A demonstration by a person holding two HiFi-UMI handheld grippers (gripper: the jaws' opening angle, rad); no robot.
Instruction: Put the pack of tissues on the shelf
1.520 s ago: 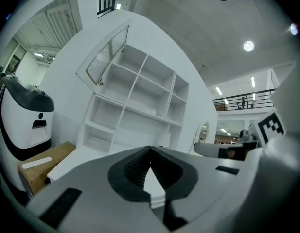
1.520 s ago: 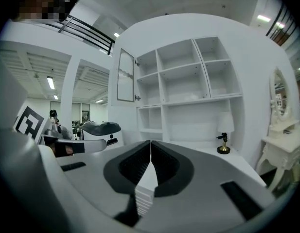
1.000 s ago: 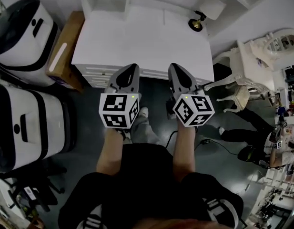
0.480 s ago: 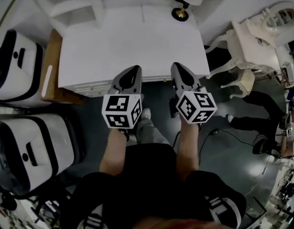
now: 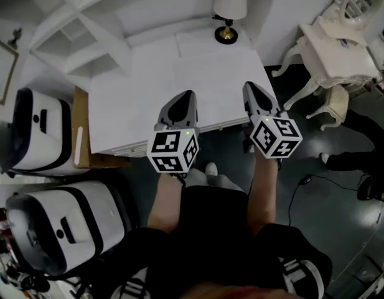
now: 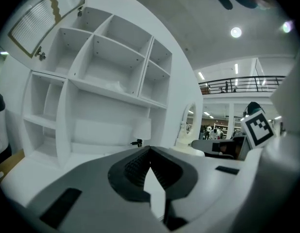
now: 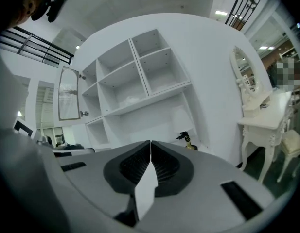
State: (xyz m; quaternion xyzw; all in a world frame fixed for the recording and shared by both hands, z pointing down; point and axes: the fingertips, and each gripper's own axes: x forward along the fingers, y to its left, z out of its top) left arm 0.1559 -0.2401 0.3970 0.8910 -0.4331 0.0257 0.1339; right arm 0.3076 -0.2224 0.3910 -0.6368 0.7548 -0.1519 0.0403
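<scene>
Two grippers, left gripper (image 6: 150, 150) and right gripper (image 7: 150, 142), jaws pressed together, empty; pale crumpled item, probably the pack of tissues (image 6: 114, 86), lies ahead and above on the shelf (image 6: 135, 101); placing apparently done, next only drawing clear.

The person is wearing a black short-sleeved top (image 5: 210, 229) with white stripes (image 5: 291, 271) running across both sleeves; grey trousers (image 5: 224, 182) and a pale shoe (image 5: 211, 169) are showing just beyond the top. The left gripper (image 5: 187, 95) and right gripper (image 5: 251, 86) are each showing a tapered grey shell and carrying a white cube (image 5: 173, 151) with black square markers
</scene>
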